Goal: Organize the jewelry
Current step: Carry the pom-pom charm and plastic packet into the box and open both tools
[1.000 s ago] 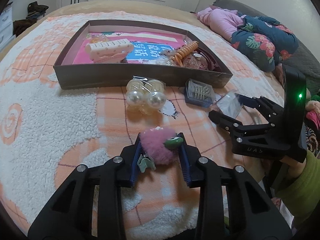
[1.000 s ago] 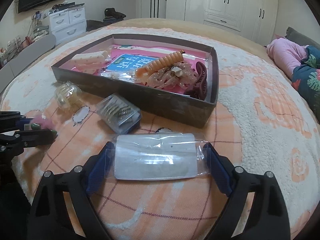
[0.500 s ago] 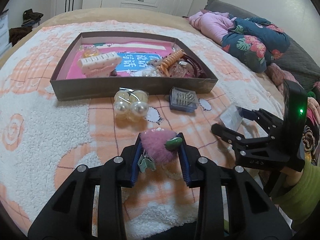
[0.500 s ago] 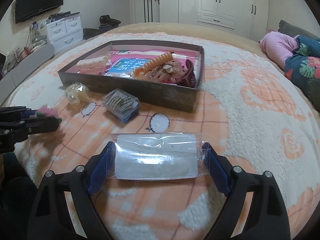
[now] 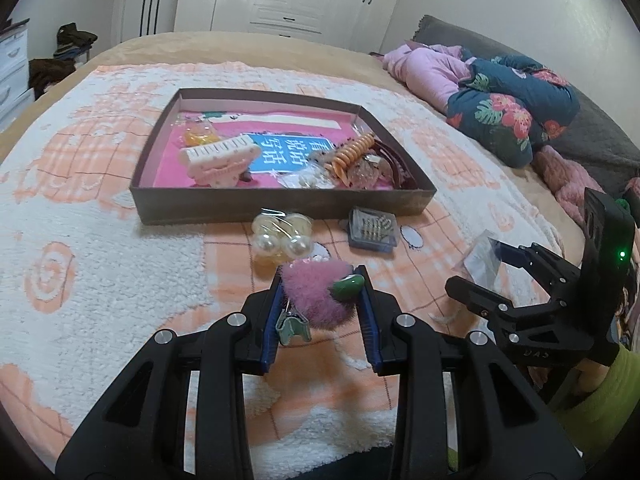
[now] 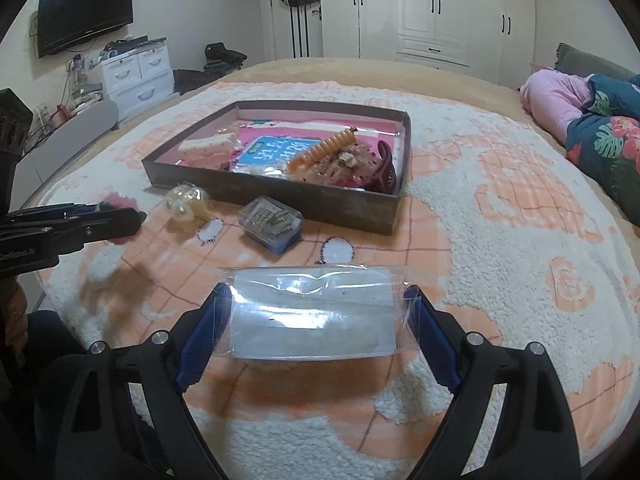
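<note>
My left gripper (image 5: 320,312) is shut on a fluffy pink pompom hair clip (image 5: 316,294) with a green bead, held above the blanket. My right gripper (image 6: 316,320) stands wide, its pads pressing the ends of a clear plastic packet (image 6: 312,312) with a white card inside. Ahead lies a shallow brown box (image 5: 280,196) (image 6: 276,194) holding a white comb, an orange spiral hair tie and other hair pieces. In front of it rest a bag of pearl balls (image 5: 282,240) (image 6: 186,202) and a small clear case of hairpins (image 5: 372,230) (image 6: 272,222).
Everything lies on a white and orange fleece blanket (image 5: 100,240) on a bed. Folded pink and floral bedding (image 5: 492,100) sits at the far right. Wardrobes, a drawer unit (image 6: 136,72) and a wall television stand beyond the bed. A green sleeve (image 5: 592,400) holds the right gripper.
Both grippers have risen and drawn back from the box, each keeping its item. The box and loose items now look smaller and farther off.
</note>
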The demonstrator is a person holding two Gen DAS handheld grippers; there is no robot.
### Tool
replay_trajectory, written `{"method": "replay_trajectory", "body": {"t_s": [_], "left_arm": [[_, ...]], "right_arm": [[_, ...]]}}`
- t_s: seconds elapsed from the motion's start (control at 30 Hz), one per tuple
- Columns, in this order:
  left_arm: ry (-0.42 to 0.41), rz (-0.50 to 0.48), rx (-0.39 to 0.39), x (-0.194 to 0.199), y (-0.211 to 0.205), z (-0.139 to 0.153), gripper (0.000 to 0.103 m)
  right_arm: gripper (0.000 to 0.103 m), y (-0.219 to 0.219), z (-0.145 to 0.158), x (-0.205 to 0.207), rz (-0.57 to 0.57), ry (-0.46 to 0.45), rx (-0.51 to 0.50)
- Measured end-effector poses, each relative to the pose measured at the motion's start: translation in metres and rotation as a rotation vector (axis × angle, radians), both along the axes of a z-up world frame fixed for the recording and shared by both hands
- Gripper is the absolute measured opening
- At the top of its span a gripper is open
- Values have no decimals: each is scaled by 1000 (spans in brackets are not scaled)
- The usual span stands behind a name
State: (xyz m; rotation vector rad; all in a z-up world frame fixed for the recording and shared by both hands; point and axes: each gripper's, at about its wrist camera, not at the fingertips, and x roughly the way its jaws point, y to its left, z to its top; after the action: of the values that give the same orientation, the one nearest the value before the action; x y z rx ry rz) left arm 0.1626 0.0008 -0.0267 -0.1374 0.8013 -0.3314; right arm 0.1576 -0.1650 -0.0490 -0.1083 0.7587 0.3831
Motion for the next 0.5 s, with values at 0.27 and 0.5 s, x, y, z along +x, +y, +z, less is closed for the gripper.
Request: {"method": "replay_trajectory", "body": {"t_s": [0.27,0.5], "left_arm": [[-17,42,-21,6,18,6,25],[-30,71,-37,14,32,12,25]], "right_arm": [[85,13,14,10,22,-30,-4],[85,26,25,22,37,-57,-3]]}}
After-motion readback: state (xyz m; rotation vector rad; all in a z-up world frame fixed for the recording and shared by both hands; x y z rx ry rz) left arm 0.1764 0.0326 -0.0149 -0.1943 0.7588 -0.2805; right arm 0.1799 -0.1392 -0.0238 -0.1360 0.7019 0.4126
